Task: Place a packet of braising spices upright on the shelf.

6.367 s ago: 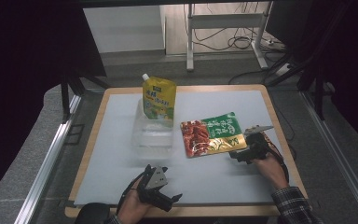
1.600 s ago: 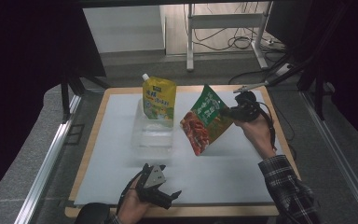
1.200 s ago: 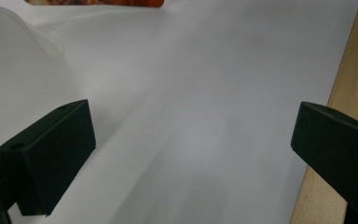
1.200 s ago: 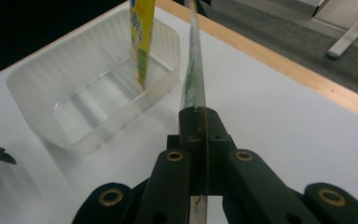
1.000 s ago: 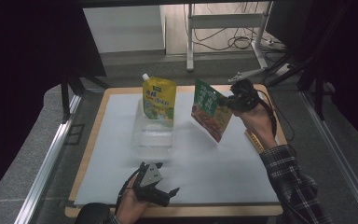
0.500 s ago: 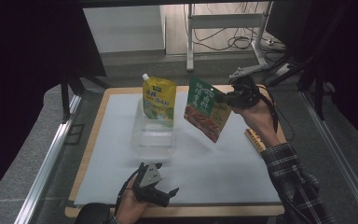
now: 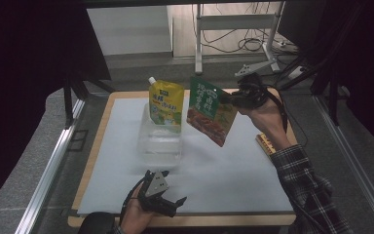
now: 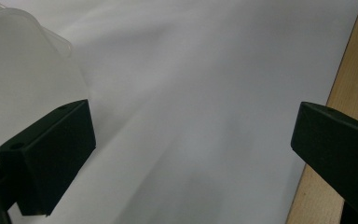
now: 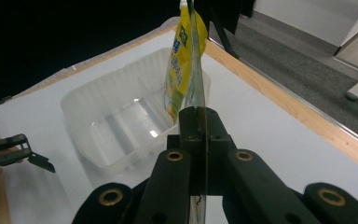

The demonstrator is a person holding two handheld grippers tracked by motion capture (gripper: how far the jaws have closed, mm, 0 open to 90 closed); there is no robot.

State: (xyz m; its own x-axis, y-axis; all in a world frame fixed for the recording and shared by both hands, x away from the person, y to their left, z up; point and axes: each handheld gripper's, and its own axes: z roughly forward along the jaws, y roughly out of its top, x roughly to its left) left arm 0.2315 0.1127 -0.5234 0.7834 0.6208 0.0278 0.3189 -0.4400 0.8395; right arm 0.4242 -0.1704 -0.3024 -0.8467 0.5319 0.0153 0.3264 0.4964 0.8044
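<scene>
One pouch (image 7: 166, 104) is already standing in the tub (image 7: 159, 144); the right hand-held gripper (image 7: 229, 99) is pinching the green pouch (image 7: 209, 110) mid-frame, not yet inside. Left hand-held gripper (image 7: 168, 204) is idling, spread.

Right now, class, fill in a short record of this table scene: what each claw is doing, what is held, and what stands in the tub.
right claw: shut on the green and red pouch, held in the air right of the tub
left claw: open, nothing between the jaws, low at the near table edge
clear plastic tub: on the white mat
yellow spouted pouch: upright at the tub's far end
</scene>
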